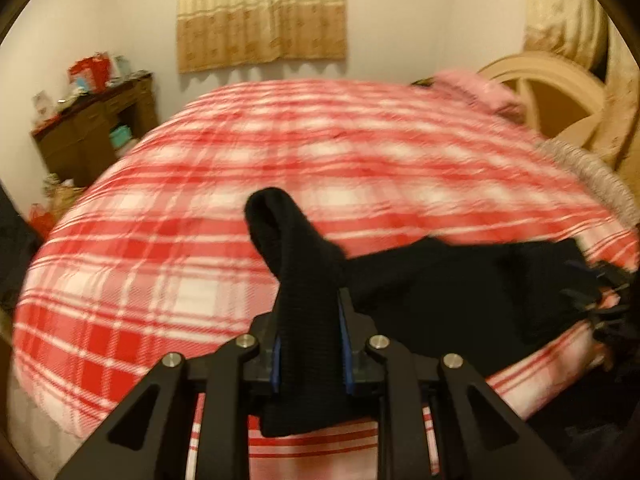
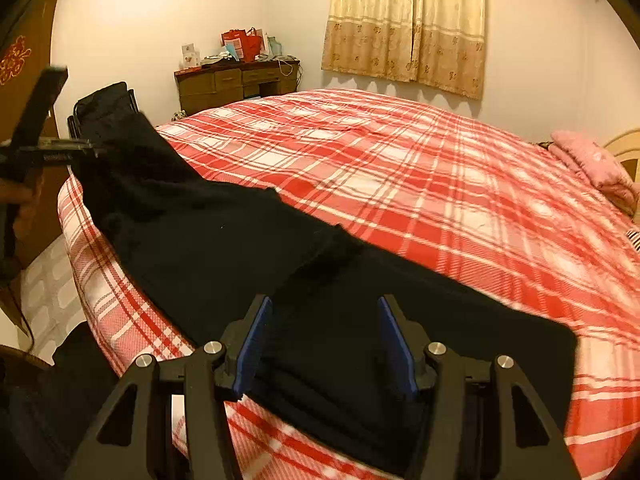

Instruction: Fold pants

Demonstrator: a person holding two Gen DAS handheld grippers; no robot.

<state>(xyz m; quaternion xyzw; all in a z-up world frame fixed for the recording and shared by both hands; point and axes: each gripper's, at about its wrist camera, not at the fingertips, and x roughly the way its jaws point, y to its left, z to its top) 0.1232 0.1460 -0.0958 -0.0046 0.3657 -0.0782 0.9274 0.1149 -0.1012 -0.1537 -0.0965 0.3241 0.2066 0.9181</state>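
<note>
We see the left gripper (image 1: 310, 344) angled downward over the near edge of the bed (image 1: 280, 152), its blue-padded fingers (image 1: 275, 364) clamped together on a bunched fold of the black pants (image 1: 304, 280), which stands up between them. In the right wrist view the pants (image 2: 224, 240) stretch along the near edge of the plaid bedspread, one end raised at the far left where the left gripper (image 2: 86, 148) holds it. The right gripper (image 2: 326, 340) also tilts downward; its fingers (image 2: 250, 344) stand apart, straddling the waist end without visibly pressing it.
</note>
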